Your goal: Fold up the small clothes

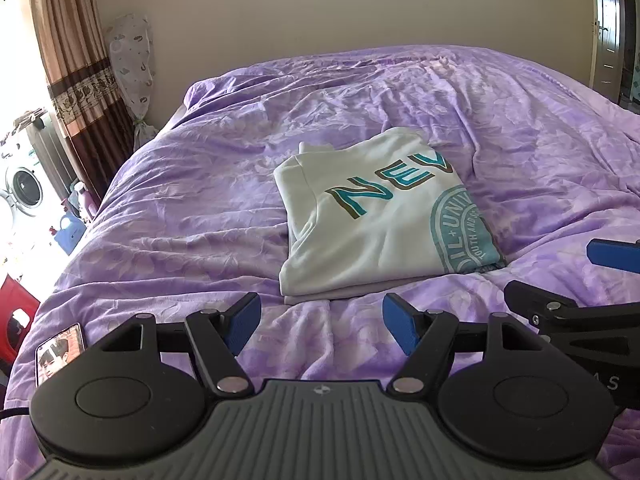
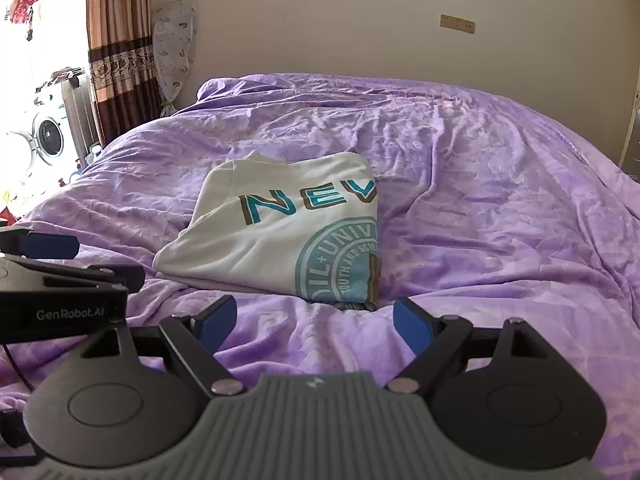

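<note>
Shirt (image 1: pixel 372 220) soft matt cloth; bedspread (image 1: pixel 180 208) crinkled purple cloth, faint sheen.

Both wrist views look low across the bed (image 1: pixel 200 208), side by side.

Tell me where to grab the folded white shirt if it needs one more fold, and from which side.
Probably the near hem edge of the white shirt, approached low from the front. Its stacked layers face both tongs, which are open and apart from it on the purple bedspread. The right edge is a closed fold, with nothing loose to pinch.
</note>
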